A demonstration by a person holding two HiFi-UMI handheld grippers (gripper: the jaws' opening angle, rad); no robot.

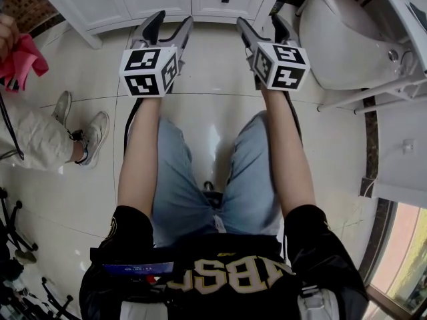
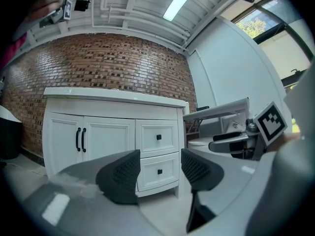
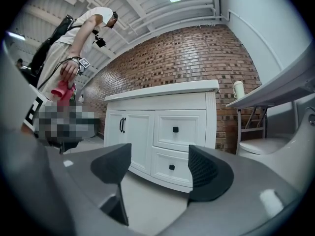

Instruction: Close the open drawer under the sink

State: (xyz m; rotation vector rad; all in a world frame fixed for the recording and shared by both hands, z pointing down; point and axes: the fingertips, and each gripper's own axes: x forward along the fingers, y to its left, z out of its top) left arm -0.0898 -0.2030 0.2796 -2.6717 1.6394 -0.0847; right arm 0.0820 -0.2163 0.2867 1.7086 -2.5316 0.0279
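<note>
Across the tiled floor [image 1: 200,79] from me, the white vanity [image 2: 88,132] shows its upper drawer [image 2: 157,137] and lower drawer [image 2: 159,171] both seemingly flush, shut as far as I can judge, which is probably why I hold the left gripper [image 1: 171,20] and right gripper [image 1: 260,22] well back, tongs spread, pinching nothing.

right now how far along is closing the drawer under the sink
Done, as far as I can tell: the upper drawer and lower drawer of the white vanity both look flush, and neither visibly stands out. In hand: nothing. The left hand-held gripper and right hand-held gripper are open, empty and well short of the cabinet. Left: probably only a closer check that the fronts are fully seated.
</note>
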